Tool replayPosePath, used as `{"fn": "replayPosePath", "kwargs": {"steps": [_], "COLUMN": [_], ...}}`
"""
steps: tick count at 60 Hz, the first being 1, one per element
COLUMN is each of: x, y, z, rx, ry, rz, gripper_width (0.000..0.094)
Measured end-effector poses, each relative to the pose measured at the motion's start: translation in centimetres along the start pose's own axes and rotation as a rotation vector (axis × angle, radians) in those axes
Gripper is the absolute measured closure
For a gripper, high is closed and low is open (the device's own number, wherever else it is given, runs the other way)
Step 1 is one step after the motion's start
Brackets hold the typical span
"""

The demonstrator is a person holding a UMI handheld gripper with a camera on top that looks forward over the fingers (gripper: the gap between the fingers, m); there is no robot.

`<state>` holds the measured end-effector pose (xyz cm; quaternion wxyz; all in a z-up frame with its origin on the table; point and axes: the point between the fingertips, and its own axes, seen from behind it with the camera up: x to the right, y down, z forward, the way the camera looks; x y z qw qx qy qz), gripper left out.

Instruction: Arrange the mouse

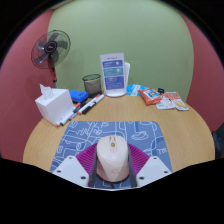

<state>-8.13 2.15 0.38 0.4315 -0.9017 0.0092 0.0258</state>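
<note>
A beige computer mouse [112, 160] sits between my two fingers, with its nose pointing away from me. My gripper [112, 150] is shut on it, and the pink pads [90, 152] press on both of its sides. The mouse is over the near edge of a blue-grey patterned mouse mat [122, 129] that lies on the round wooden table [192, 126]. I cannot tell whether the mouse rests on the mat or is held just above it.
Beyond the mat are a white tissue box [53, 104], a marker pen [88, 103], a dark mesh cup [92, 84], an upright white and blue box [114, 75] and snack packets [162, 97]. A small fan [50, 47] stands at the far left.
</note>
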Motion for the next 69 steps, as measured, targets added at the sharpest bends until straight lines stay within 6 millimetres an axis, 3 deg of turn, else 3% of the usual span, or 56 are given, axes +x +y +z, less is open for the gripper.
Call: {"fn": "replayPosePath", "kwargs": {"steps": [2,7,10,12,13,22,31,46,54,61,69], "x": [0.1,0.3,0.1,-0.1,-0.1,-0.1,-1.1,-2.9,-3.3,-3.4,-4.1], "y": [0.7,0.3,0.0,-0.3,-0.6,-3.2,-4.5,-1.6,1.1,2.5,2.9], "z": [0.5,0.1,-0.7,-1.6,-2.2,-9.1,-17.5,-29.0,-33.1,-35.1,-36.3], "rx": [-0.012,-0.001,0.001,0.006,0.009,0.051,0.095,0.122,0.111,0.111,0.115], "ry": [0.004,0.030,0.030,0.030,0.033,0.083,0.094,0.107,0.100,0.103,0.088], "rz": [-0.003,-0.033,-0.036,-0.038,-0.040,-0.065,-0.073,-0.079,-0.046,-0.041,-0.041], "gripper_width": [0.0446,0.0368,0.0232,0.0090,0.0075,0.0096,0.0092,0.0093,0.0092,0.0095,0.0094]}}
